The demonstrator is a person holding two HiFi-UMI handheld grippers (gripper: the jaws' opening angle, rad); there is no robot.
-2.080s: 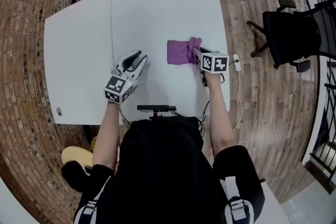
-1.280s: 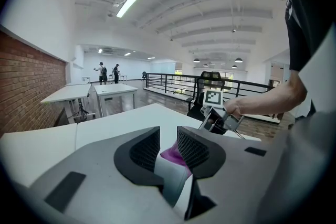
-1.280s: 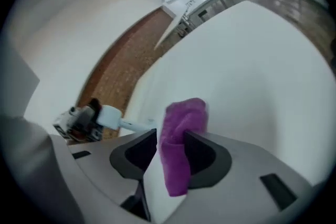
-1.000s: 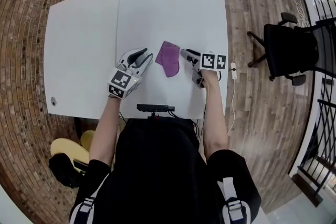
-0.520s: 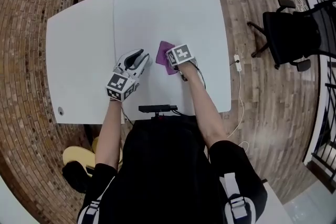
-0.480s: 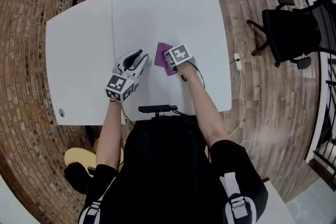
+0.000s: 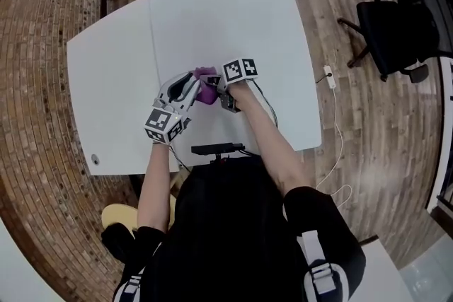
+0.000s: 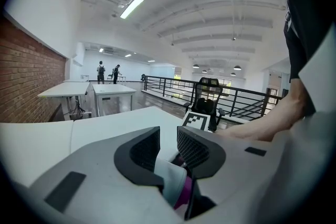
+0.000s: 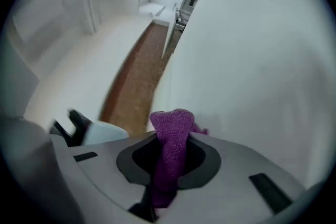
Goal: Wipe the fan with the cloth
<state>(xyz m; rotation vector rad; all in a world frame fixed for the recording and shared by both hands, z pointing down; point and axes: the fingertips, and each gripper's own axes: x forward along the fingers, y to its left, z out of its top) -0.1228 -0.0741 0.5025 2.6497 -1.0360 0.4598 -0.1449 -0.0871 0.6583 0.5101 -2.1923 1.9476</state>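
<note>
Cloth (image 9: 170,134), purple: nipped in your right hand-held gripper (image 9: 169,161), jaws closing on it, held just beside the fan (image 8: 170,182), ready to wipe. Your left hand-held gripper (image 8: 168,147) clamps that white fan over the bench's (image 7: 233,18) near edge, steadying it.

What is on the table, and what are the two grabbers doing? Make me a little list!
table: white
left gripper: jaws on a white thing, seemingly the fan
right gripper: jaws closing on the cloth
cloth: purple, bunched, right next to the fan
chair: black, on the floor off to the table's right in the head view
</note>
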